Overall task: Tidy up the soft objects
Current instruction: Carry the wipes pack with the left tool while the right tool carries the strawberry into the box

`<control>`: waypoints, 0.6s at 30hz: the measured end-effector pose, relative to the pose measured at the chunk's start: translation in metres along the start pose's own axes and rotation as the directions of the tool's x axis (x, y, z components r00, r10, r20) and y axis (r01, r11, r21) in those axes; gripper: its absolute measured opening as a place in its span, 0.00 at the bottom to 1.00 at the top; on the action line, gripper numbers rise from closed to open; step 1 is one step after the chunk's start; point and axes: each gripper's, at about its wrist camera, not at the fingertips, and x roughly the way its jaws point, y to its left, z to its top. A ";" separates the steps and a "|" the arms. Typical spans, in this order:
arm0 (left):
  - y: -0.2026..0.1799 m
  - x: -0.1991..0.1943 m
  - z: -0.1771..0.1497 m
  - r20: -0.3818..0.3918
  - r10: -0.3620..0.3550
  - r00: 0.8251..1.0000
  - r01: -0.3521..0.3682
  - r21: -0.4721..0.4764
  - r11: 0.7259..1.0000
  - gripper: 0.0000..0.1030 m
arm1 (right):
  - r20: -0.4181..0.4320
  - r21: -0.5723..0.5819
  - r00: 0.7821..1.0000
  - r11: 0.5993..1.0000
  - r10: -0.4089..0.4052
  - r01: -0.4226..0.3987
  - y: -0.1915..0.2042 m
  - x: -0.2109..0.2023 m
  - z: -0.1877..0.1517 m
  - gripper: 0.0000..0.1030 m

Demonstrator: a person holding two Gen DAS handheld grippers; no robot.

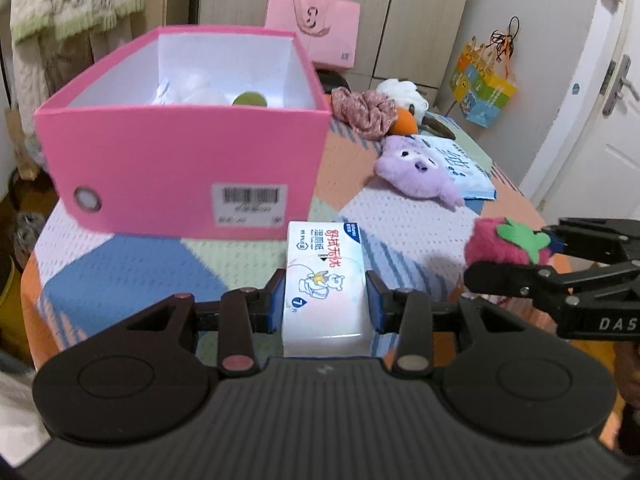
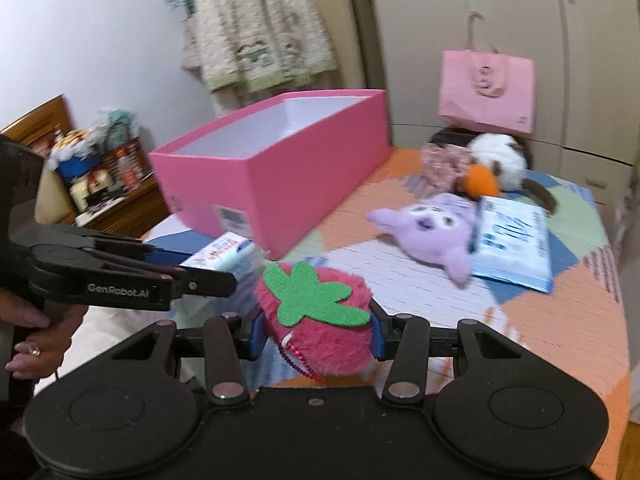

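Note:
My left gripper (image 1: 326,300) is shut on a white wet-wipe pack (image 1: 324,280), held just before the pink box (image 1: 180,168); the pack also shows in the right wrist view (image 2: 228,256). The open box holds white soft items and a green round thing (image 1: 250,100). My right gripper (image 2: 318,332) is shut on a pink plush strawberry (image 2: 316,312) with a green felt leaf, also seen in the left wrist view (image 1: 504,246). A purple plush (image 1: 416,168) (image 2: 432,228), a blue tissue pack (image 2: 512,244), a floral scrunchie (image 1: 360,110) and a white-orange plush (image 2: 496,164) lie on the table.
The table has a patchwork cloth (image 1: 120,264). A pink paper bag (image 1: 316,32) stands behind the box by the cupboards. A door (image 1: 600,120) is at the right. A wooden shelf with clutter (image 2: 92,176) stands left of the table.

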 end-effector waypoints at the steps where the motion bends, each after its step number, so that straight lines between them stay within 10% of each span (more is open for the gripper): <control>1: 0.005 -0.004 0.001 -0.013 -0.021 1.000 0.020 -0.011 1.000 0.38 | -0.005 -0.011 1.000 1.000 0.013 -0.013 0.004 0.000 0.003 0.51; 18: 0.046 -0.076 0.052 0.095 -0.037 0.995 0.028 0.098 0.995 0.38 | 0.007 -0.122 0.988 0.981 0.153 -0.151 0.055 0.018 0.079 0.52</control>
